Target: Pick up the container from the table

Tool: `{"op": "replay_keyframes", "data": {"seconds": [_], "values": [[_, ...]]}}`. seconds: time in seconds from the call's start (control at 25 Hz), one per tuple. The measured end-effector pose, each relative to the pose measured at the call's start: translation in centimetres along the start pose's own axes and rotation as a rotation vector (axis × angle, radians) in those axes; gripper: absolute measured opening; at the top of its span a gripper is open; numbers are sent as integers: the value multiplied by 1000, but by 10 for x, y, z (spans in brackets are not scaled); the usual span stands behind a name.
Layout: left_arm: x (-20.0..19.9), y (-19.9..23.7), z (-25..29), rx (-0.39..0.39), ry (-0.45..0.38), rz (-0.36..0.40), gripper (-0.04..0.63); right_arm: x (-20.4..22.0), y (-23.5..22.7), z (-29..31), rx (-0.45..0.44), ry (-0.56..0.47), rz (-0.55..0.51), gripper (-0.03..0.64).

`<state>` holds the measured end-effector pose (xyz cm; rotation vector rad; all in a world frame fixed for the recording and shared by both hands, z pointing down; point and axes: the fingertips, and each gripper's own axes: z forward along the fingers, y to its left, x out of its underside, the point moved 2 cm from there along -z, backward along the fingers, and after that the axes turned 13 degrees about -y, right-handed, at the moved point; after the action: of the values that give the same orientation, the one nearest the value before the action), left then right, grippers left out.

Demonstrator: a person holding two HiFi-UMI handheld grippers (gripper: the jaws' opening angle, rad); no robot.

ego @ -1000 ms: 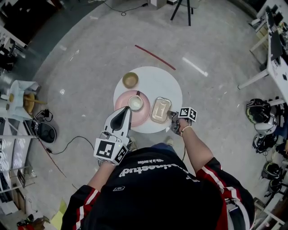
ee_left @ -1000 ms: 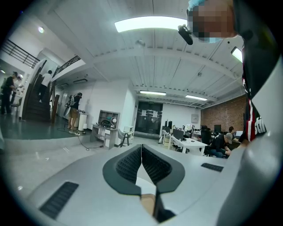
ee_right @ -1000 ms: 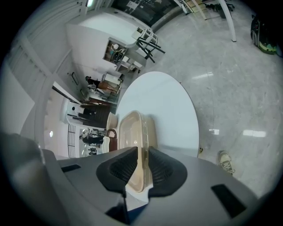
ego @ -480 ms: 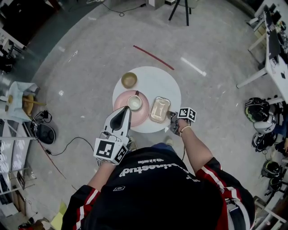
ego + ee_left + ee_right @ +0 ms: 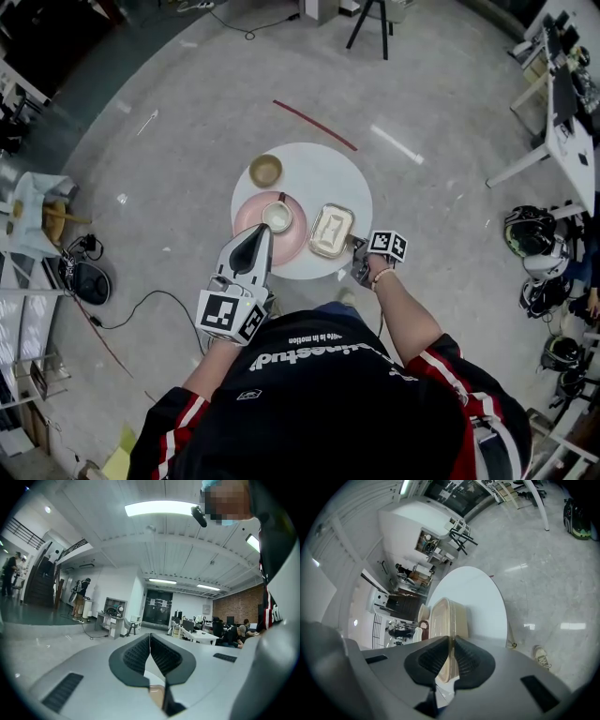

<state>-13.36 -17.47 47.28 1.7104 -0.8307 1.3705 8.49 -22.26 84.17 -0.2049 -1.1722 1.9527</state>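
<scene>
A clear rectangular container (image 5: 332,231) lies on the right half of a round white table (image 5: 319,169). My right gripper (image 5: 355,251) is at its near right corner. In the right gripper view the jaws (image 5: 451,639) are shut on the container's (image 5: 445,616) rim, with the thin edge running between the pads. My left gripper (image 5: 261,234) hovers over the table's near left edge, apart from the container. Its jaws (image 5: 150,637) meet at the tips with nothing between them.
A pink plate (image 5: 251,220) carrying a small white bowl (image 5: 277,217) lies left of the container, and a tan bowl (image 5: 266,170) sits behind it. A red strip (image 5: 314,125) lies on the floor beyond the table. Helmets (image 5: 530,234) and desks stand at the right.
The right gripper has stayed at the container's near corner and the left gripper has held still. Only the head view has shifted slightly.
</scene>
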Motion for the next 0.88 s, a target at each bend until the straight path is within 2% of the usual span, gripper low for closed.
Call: {"op": "replay_keyframes", "data": {"seconds": [0.4,0.52,0.88], "values": [[-4,2,-3,-13,-22,-26,25,-12,23,-27,-30,-108,44,53],[-4,-4,0,-15,-31,-34,25,-19,32,-42,-45,-144,27,53],[-2,-13,-2,15,-31,-66,25,-29,64,-76,-37,-257,-174,52]]}}
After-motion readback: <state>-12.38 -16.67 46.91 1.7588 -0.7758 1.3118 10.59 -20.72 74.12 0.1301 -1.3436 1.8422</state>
